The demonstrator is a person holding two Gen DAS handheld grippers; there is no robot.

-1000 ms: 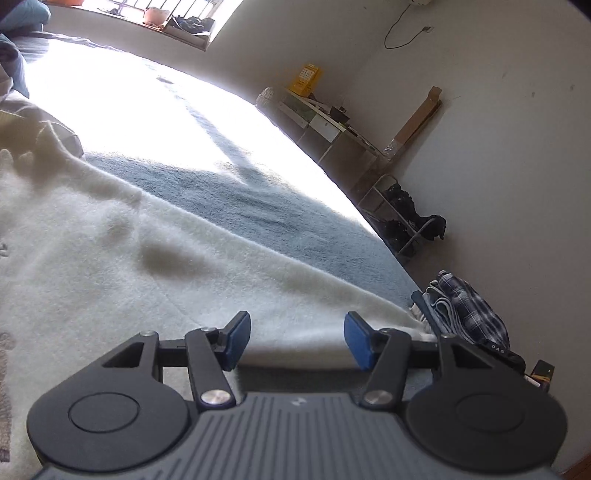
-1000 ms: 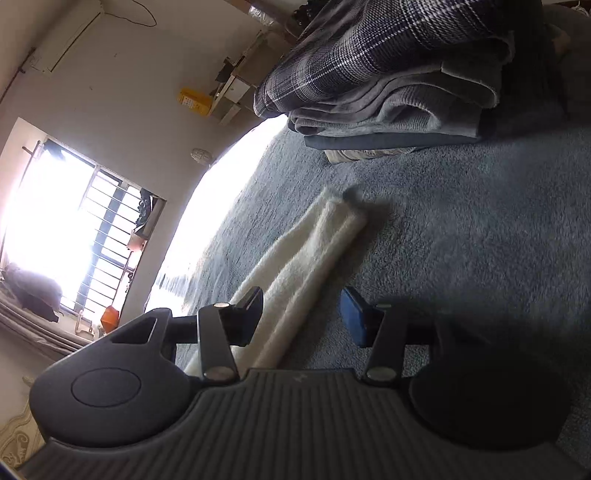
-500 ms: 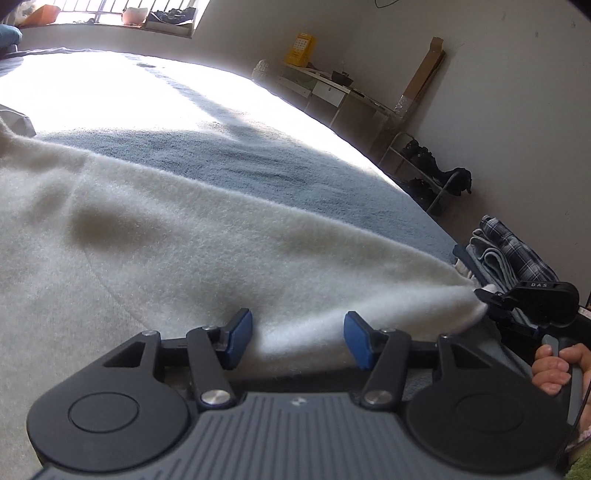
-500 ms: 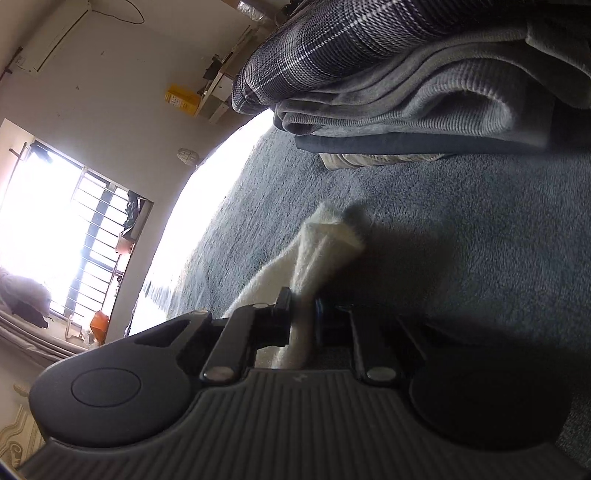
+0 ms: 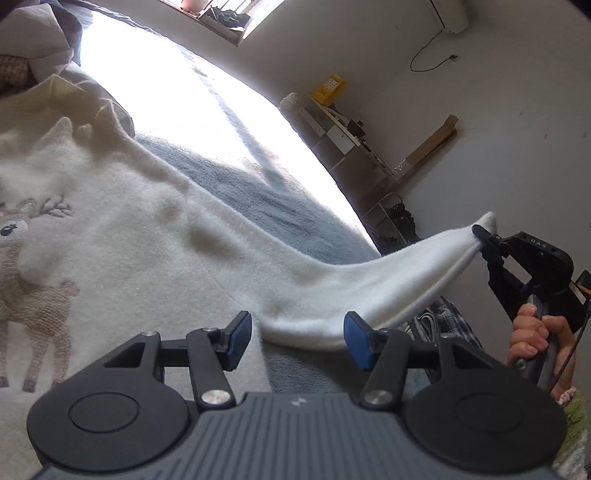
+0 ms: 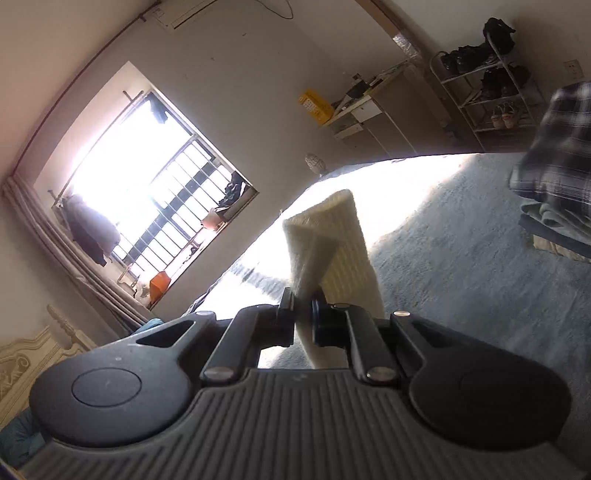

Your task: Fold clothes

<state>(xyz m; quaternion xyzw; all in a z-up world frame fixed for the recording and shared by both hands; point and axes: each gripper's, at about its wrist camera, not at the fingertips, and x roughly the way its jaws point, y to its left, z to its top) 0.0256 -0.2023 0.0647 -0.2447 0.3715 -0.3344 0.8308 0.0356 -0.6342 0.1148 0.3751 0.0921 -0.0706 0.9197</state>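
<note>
A second before, the right gripper (image 6: 303, 314) had stood with its jaws apart over the sleeve (image 5: 388, 280) of the white sweater (image 5: 122, 236), which then lay flat on the blue-grey bed cover (image 5: 236, 184); now its jaws were clamped tight on the sleeve's cuff (image 6: 321, 236), and the sleeve had come up off the cover, stretched in the air toward the right hand (image 5: 532, 336) that gripped the tool's handle; in the right wrist view the cuff stood up between the pads, folded on itself. The left gripper (image 5: 295, 338) showed the same middling gap as before, its blue pads (image 5: 356, 345) apart and pressing on nothing, low over the sweater's edge where the sleeve's root sagged between them. The sweater's body lay spread on the cover at the left, a knitted deer (image 5: 33, 284) facing up.

The cover filled the bed, strongly sunlit across its far half; a stack of folded clothes (image 6: 554, 184), plaid on top, sat at its right edge. Beyond stood a barred window (image 6: 159, 192), a low white cabinet (image 6: 369, 118) with a yellow box (image 6: 316, 105) beside it, a shoe rack (image 6: 491, 85), and an air conditioner (image 5: 448, 13) high on the wall.
</note>
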